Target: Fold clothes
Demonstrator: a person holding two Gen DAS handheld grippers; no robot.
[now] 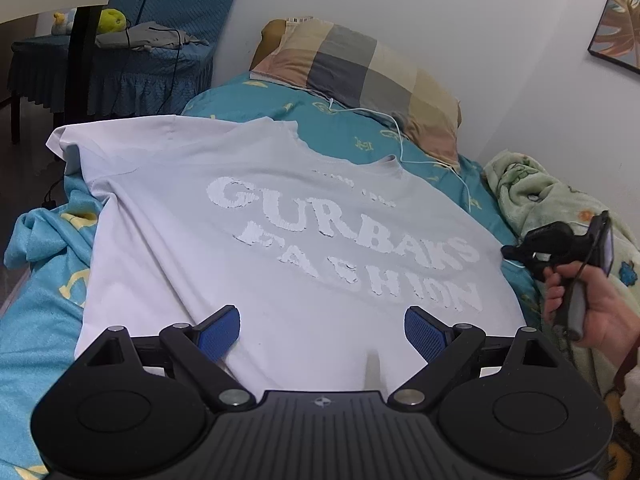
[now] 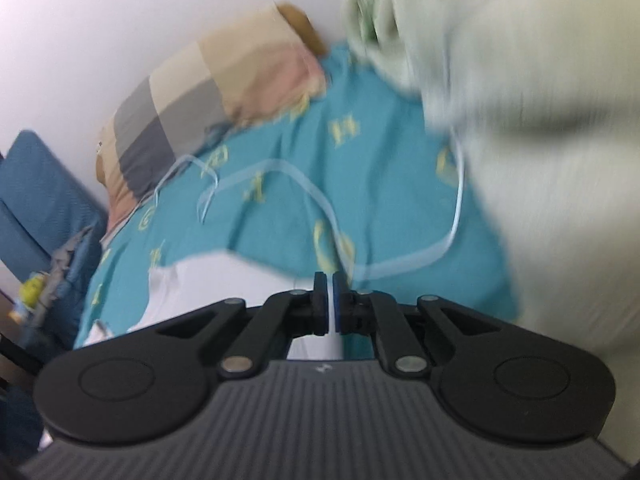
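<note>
A white T-shirt (image 1: pixel 248 248) with raised white lettering is lying spread face up on the bed (image 1: pixel 36 320), over a teal sheet with yellow marks. Its collar is pointing toward a checked pillow (image 1: pixel 360 76) at the head of the bed, and one sleeve is reaching toward the bed's left edge. The left tool (image 1: pixel 322 334) is hovering over the shirt's lower hem with its blue pads standing wide apart, gripping nothing; a small ridge of cloth is rising between them.

At the right edge of the left wrist view, a hand (image 1: pixel 592 312) is holding the right tool by its handle, at the shirt's right edge. In the blurred right wrist view, the right tool (image 2: pixel 328 304) is showing its fingers almost closed, with a thin strip of white cloth standing in the narrow gap, so it is pinching the T-shirt (image 2: pixel 208 284). A thin white cable (image 2: pixel 280 176) is looping across the sheet ahead of it. A pale green blanket (image 1: pixel 532 196) is lying bunched along the wall side of the bed.
</note>
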